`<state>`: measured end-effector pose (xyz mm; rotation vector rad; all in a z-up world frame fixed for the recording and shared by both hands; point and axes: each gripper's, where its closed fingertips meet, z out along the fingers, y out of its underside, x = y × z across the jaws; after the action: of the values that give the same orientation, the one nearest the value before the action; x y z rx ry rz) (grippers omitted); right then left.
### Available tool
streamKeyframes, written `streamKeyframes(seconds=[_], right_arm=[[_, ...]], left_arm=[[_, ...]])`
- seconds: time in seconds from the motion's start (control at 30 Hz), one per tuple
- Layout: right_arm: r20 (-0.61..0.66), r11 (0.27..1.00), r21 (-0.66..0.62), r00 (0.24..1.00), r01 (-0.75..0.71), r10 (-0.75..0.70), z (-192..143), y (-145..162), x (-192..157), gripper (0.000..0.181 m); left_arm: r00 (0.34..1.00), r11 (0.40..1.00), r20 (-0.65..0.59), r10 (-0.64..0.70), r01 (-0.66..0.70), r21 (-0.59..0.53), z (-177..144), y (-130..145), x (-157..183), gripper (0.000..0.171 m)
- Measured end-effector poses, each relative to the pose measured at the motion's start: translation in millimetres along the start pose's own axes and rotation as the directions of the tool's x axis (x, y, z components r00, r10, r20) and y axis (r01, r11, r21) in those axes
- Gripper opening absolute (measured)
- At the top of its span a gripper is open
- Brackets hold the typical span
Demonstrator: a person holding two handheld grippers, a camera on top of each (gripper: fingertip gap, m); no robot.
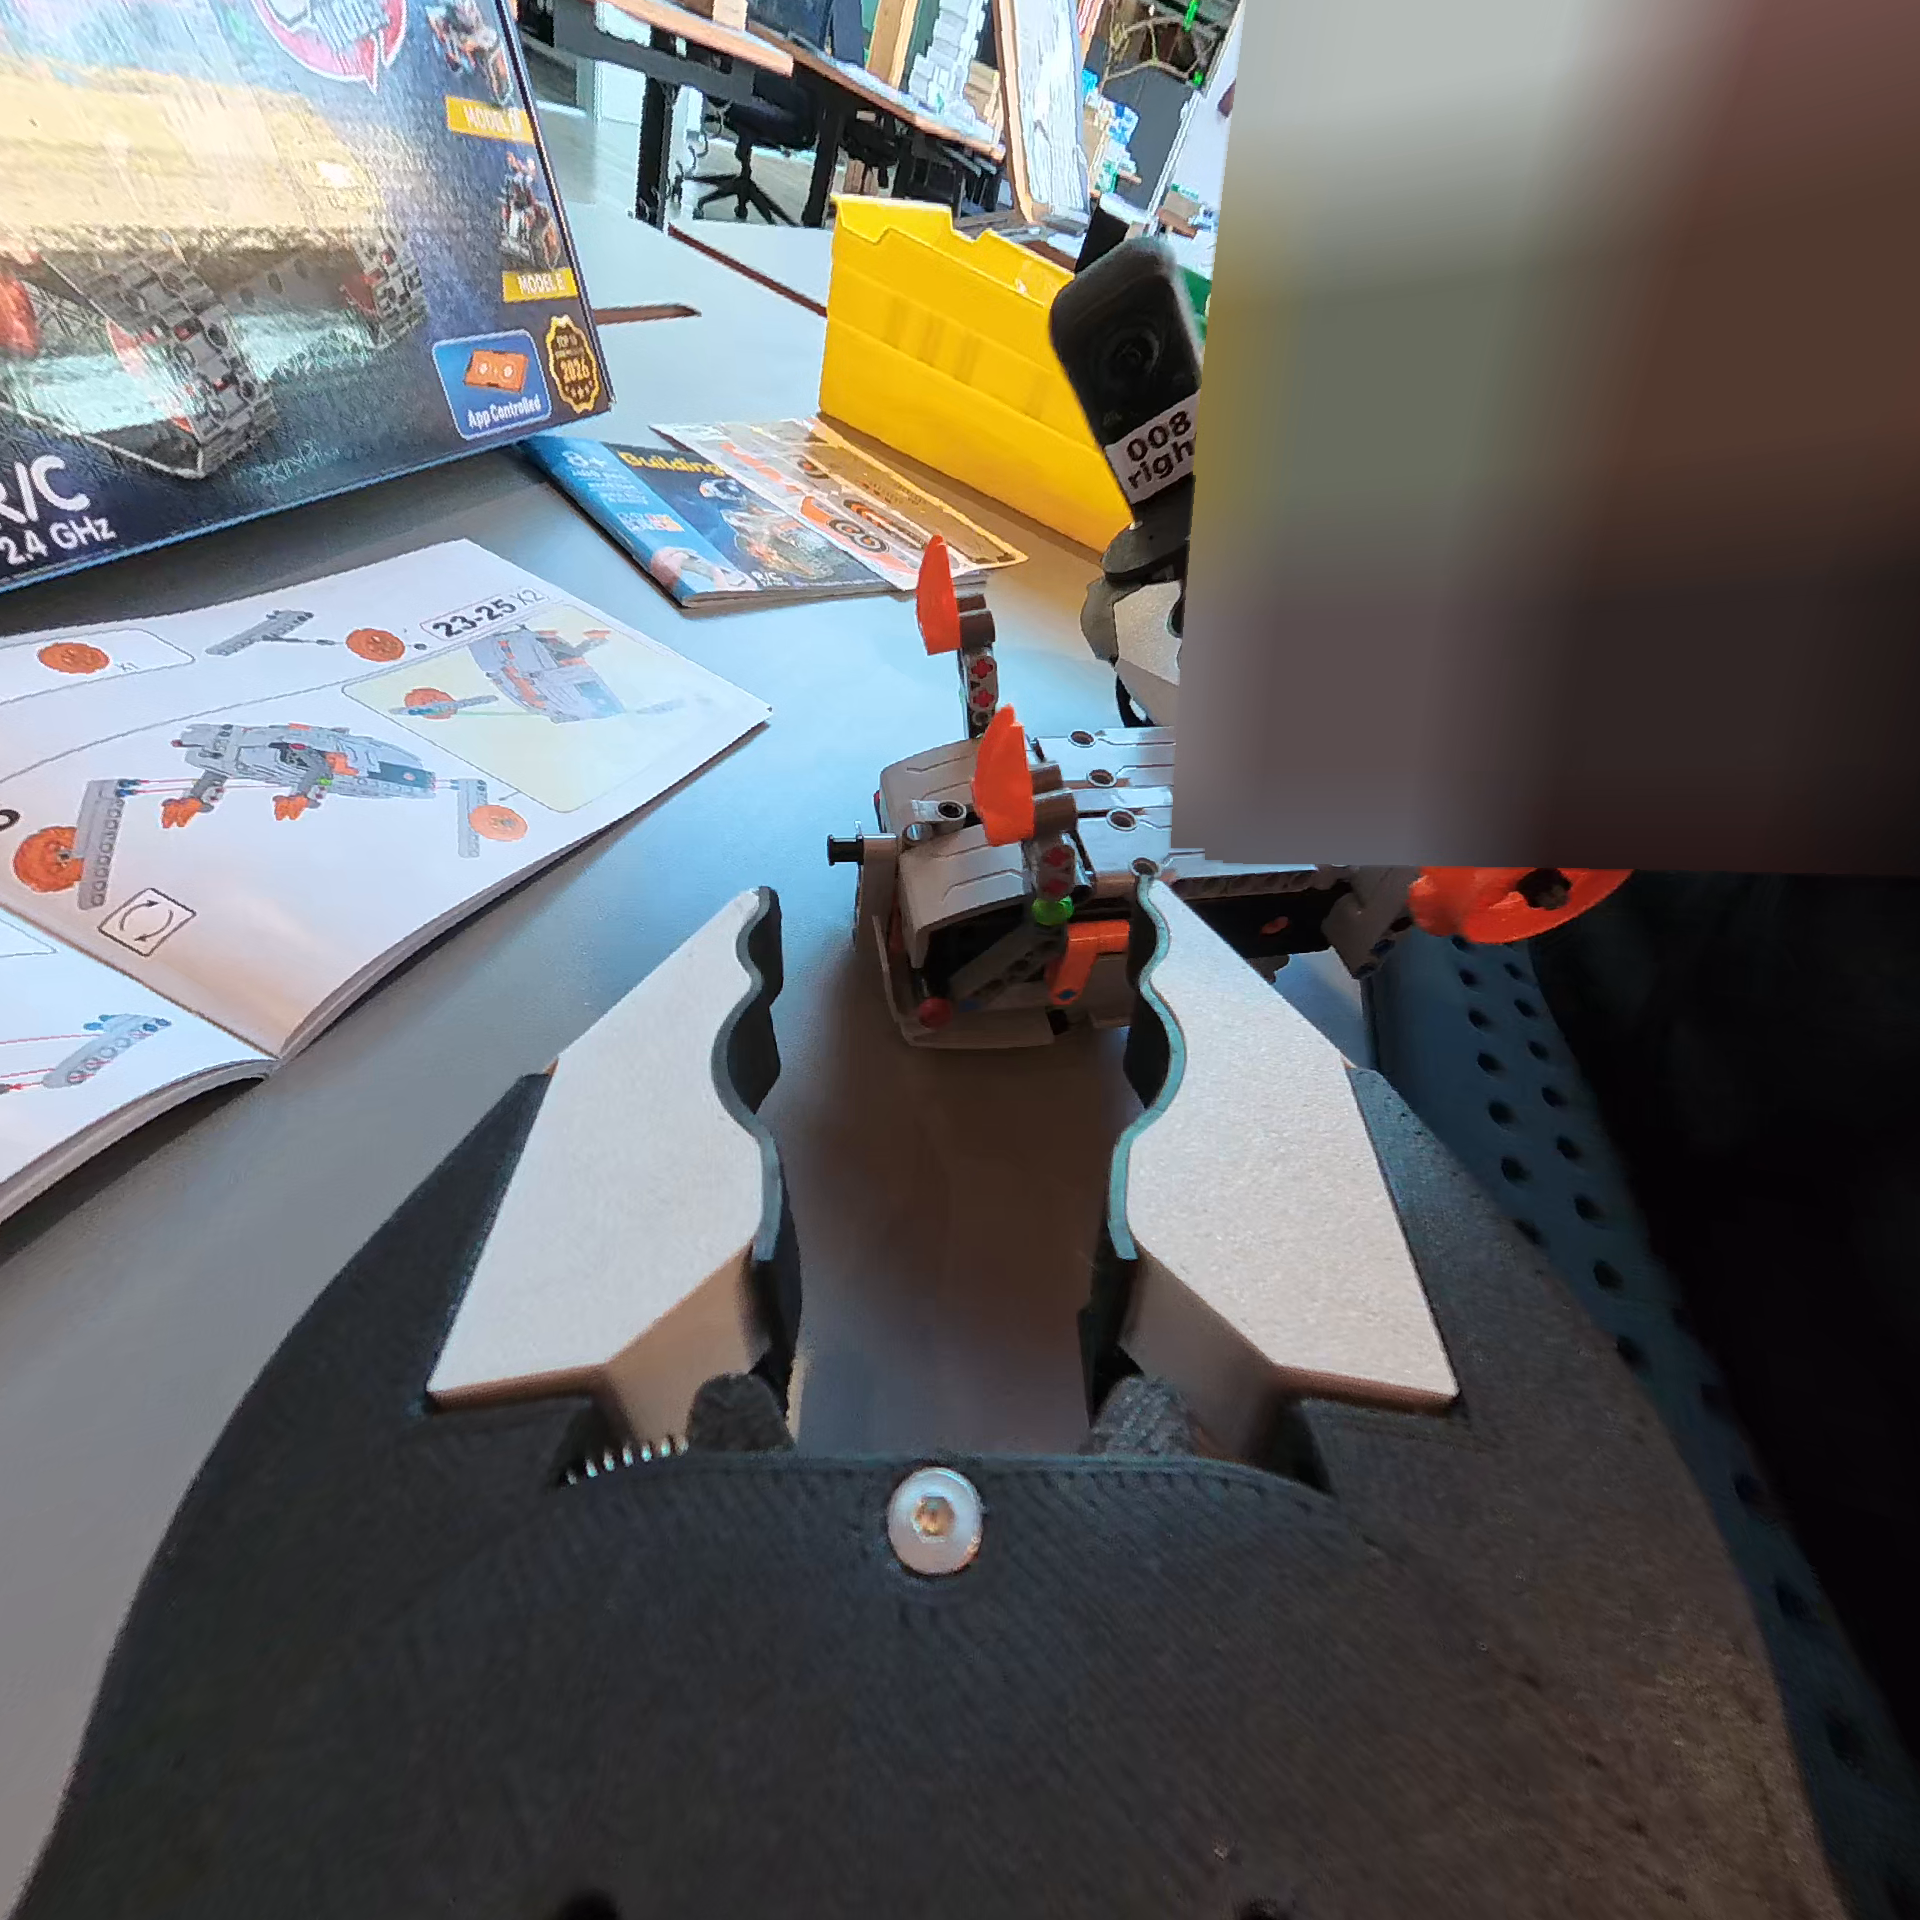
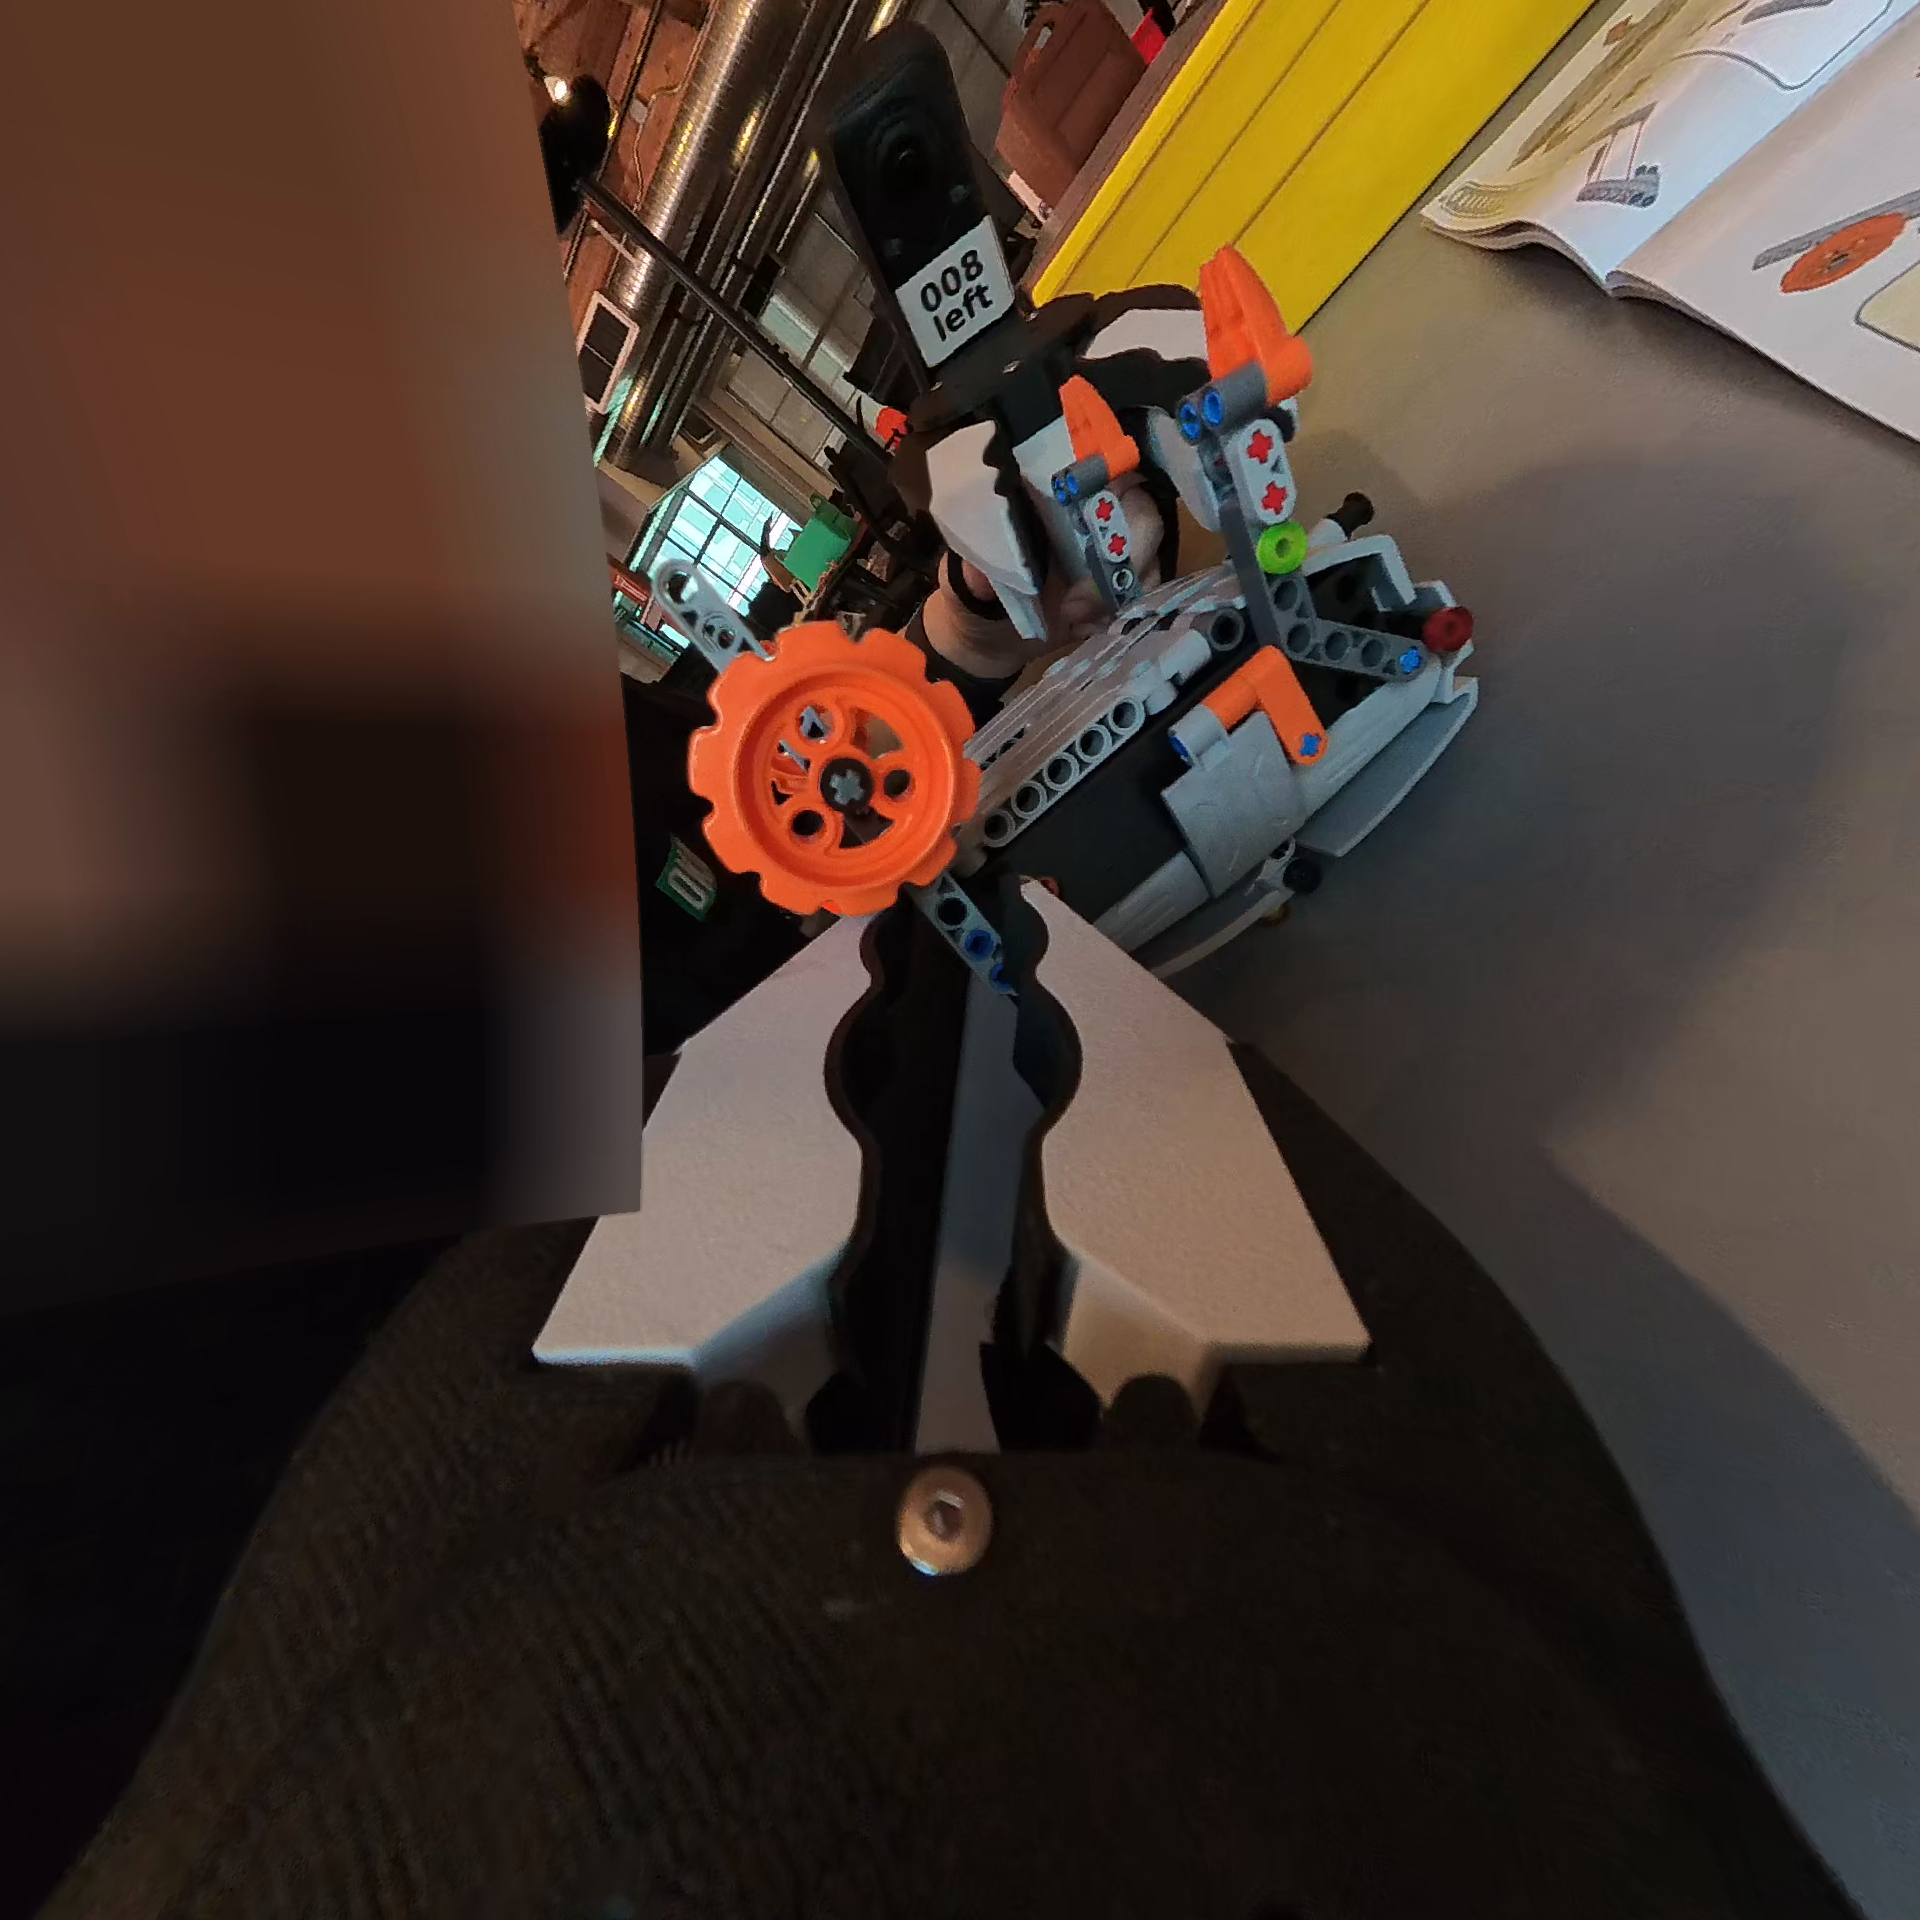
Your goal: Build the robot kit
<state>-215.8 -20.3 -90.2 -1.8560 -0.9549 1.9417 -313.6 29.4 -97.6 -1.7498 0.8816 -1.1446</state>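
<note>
A grey table (image 1: 935, 1195) spreads under both my tools; ahead and to the left of my left gripper (image 1: 956, 935) leans a big printed toy box (image 1: 260, 260), its top and left side cut off by the frame; beyond that gripper's tips stands a yellow bin (image 1: 935, 343), partly hidden behind a blurred patch that covers the upper right of this view. An open instruction booklet (image 1: 364, 790) lies flat to the left of my left gripper, its near pages running out of frame; a smaller blue booklet (image 1: 707, 530) and a sticker sheet (image 1: 862, 488) lie farther off, by the bin.

Just past my left gripper's tips sits a grey and orange brick model (image 1: 987, 914) on the table; my left jaws stand wide apart with only bare table between them, the right fingertip (image 1: 1153, 914) touching or almost touching the model's side, I cannot tell which.

My right gripper (image 2: 951, 925) is nearly closed, pinching a thin grey studded beam (image 2: 966, 935) that juts from the model (image 2: 1195, 790); how firmly it bites I cannot make out, since the beam's lower end is hidden between the fingers. An orange toothed wheel (image 2: 836, 769) sits just above my right gripper's left fingertip (image 2: 831, 956); a blur hides everything left of it; two orange fins (image 2: 1242, 312) rise from the model's far side.
</note>
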Motion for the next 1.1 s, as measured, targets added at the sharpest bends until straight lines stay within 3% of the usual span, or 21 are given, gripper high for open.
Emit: streamKeyframes(seconds=[0.5, 0.63, 0.73, 0.9, 1.1], right_arm=[[-0.008, 0.999, 0.051, 1.000, 0.011, -0.011, 9, -16, -4, 0.011], [0.041, 0.985, 0.161, 0.998, -0.061, 0.055, 13, -32, -16, 0.009], [0.037, 0.978, 0.199, 0.997, -0.067, 0.061, 16, -36, -21, 0.008], [0.070, 0.928, 0.338, 0.987, -0.158, 0.142, 19, -44, -21, 0.008], [0.078, 0.894, 0.413, 0.985, -0.173, 0.155, 23, -44, -21, 0.008]], left_arm=[[0.993, 0.994, 0.078, 0.093, -0.088, -0.067, -13, 2, -1, 0.061], [0.999, 0.999, 0.028, 0.026, -0.025, -0.045, -30, 2, 16, 0.040], [0.999, 0.999, -0.006, -0.039, 0.039, 0.000, -41, -1, 32, 0.034], [0.971, 0.970, -0.065, -0.230, 0.234, 0.061, -39, 5, 62, 0.048], [0.962, 0.952, 0.016, -0.274, 0.268, 0.150, -17, -5, 59, 0.054]])
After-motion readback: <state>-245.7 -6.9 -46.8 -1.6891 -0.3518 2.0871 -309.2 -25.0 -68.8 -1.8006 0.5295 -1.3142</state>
